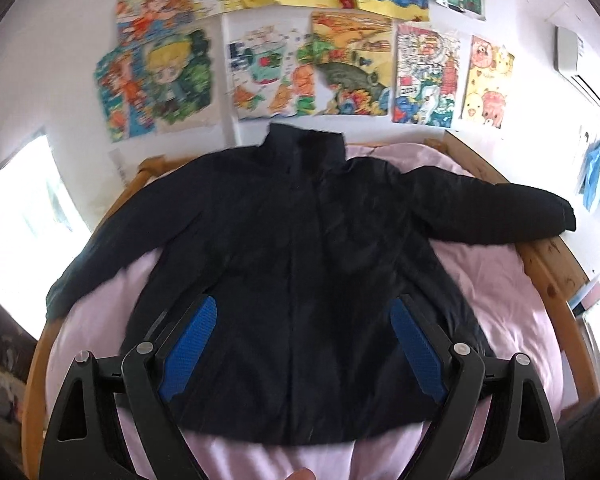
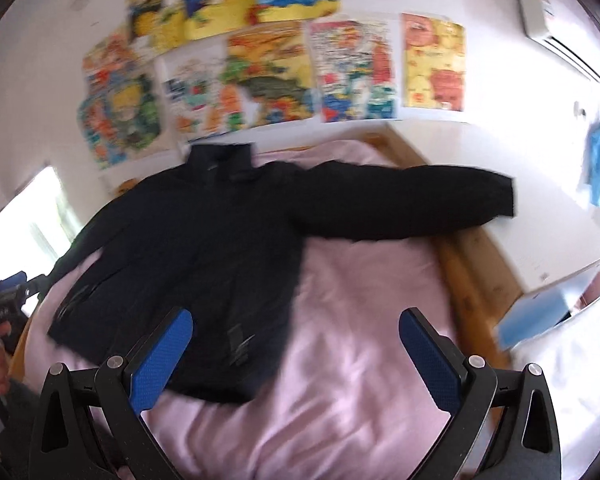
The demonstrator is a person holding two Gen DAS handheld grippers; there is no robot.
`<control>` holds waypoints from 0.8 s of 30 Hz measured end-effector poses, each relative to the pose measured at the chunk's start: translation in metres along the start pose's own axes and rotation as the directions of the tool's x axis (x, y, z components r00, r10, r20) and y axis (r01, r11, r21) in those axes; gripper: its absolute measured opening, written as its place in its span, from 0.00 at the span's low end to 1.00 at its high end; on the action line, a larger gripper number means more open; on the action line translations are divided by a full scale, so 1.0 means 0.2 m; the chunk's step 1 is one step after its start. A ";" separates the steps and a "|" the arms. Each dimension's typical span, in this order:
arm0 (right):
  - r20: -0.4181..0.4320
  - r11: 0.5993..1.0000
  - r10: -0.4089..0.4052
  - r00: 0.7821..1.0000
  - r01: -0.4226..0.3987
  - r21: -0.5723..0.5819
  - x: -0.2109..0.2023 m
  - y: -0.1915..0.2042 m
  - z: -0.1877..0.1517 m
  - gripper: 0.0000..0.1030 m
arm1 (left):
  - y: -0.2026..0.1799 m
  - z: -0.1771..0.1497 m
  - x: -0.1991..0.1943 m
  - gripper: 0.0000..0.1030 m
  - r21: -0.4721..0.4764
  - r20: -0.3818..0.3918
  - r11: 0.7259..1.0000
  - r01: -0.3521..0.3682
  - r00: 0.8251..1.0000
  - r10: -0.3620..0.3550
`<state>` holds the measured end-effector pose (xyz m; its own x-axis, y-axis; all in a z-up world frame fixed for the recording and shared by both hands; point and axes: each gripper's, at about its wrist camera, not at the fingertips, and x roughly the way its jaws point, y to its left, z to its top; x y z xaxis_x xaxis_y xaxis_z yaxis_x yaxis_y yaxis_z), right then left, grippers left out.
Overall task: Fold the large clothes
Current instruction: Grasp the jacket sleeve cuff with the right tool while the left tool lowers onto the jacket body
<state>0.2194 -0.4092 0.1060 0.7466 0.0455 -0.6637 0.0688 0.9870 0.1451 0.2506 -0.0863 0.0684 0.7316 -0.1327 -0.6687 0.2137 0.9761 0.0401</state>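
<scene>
Here the black jacket (image 1: 300,240) bears no readable label, lying flat on pink bedding (image 2: 360,320)

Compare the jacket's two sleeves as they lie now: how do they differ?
The right-hand sleeve reaches out almost level, its cuff on the wooden bed frame; the left-hand sleeve slants down toward the near side of the bed. The right-hand sleeve looks puffed and plainly outlined in both views; the left-hand sleeve is flatter, and its cuff is hard to make out against the window glare. Both are dark, spread away from the jacket body and unfolded.
</scene>
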 end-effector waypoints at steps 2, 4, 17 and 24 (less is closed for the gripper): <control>-0.014 0.998 -0.067 0.998 0.067 0.019 0.04 -0.16 0.14 1.00 | -0.05 0.10 0.16 0.83 0.048 -0.010 0.999 0.014 1.000 -0.013; -0.025 0.991 -0.127 0.992 0.128 0.043 0.09 -0.31 0.28 1.00 | -0.08 0.17 0.32 0.83 0.085 -0.031 0.996 0.018 0.999 -0.015; -0.051 0.871 -0.286 0.957 0.282 0.402 0.56 -0.97 0.33 1.00 | -0.33 0.40 1.30 0.83 0.164 -0.035 0.985 0.062 0.998 -0.057; -0.018 0.795 -0.371 0.928 0.328 0.510 0.72 -1.18 0.30 0.94 | -0.36 0.40 1.63 0.83 0.139 -0.069 0.990 0.023 0.998 -0.013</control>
<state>0.3508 -0.6454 0.0204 0.6557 -0.3216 -0.6831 0.6368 0.7216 0.2716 0.5249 -0.2141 -0.0930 0.6822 -0.1335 -0.7189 0.3182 0.9394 0.1276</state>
